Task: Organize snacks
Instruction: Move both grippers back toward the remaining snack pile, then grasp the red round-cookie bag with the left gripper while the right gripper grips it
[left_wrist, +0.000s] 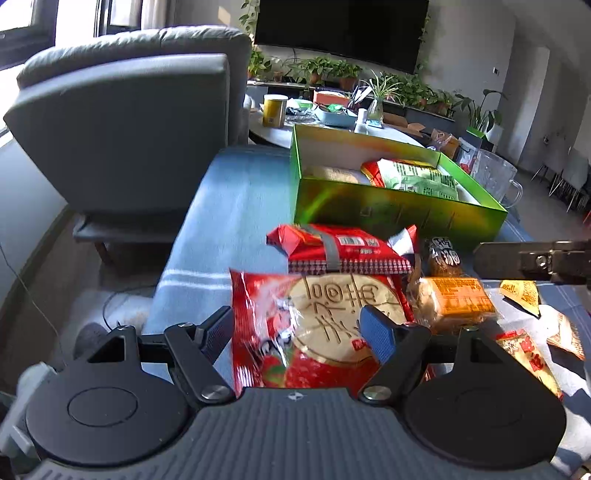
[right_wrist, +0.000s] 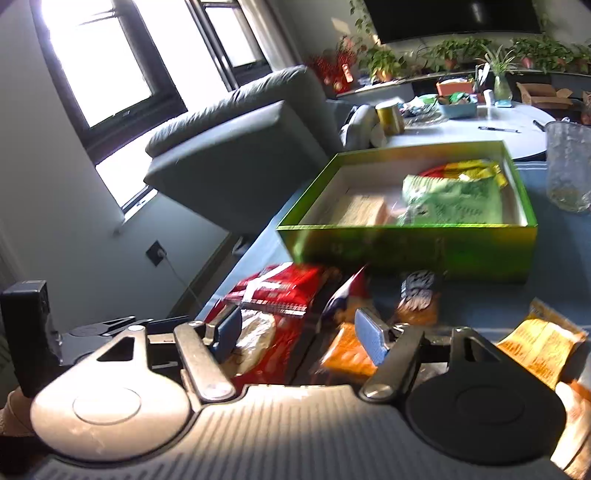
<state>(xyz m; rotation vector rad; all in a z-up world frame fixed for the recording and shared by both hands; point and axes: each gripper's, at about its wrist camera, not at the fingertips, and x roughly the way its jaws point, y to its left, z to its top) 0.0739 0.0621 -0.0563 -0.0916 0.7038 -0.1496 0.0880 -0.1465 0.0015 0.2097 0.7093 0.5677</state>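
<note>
On the blue cloth lies a red packet (left_wrist: 314, 332) showing a round golden cake. My left gripper (left_wrist: 297, 330) hovers open over it, one finger by its left edge and one above it. Beyond it lie a red packet with a grey band (left_wrist: 343, 247), an orange-labelled cake (left_wrist: 454, 299) and a small dark-labelled snack (left_wrist: 443, 256). Behind them, the green box (left_wrist: 399, 214) holds a green packet (left_wrist: 417, 177) and a pale one (left_wrist: 332, 173). My right gripper (right_wrist: 301, 334) is open above the red packet (right_wrist: 273, 295) and the orange one (right_wrist: 347, 354), gripping nothing.
A grey armchair (left_wrist: 129, 129) stands left of the blue-clothed table (left_wrist: 229, 221). A clear glass jug (right_wrist: 569, 170) sits right of the green box (right_wrist: 406, 247). Yellow packets (right_wrist: 535, 347) lie at the right. A round table (right_wrist: 480, 129) with a yellow can and clutter stands behind.
</note>
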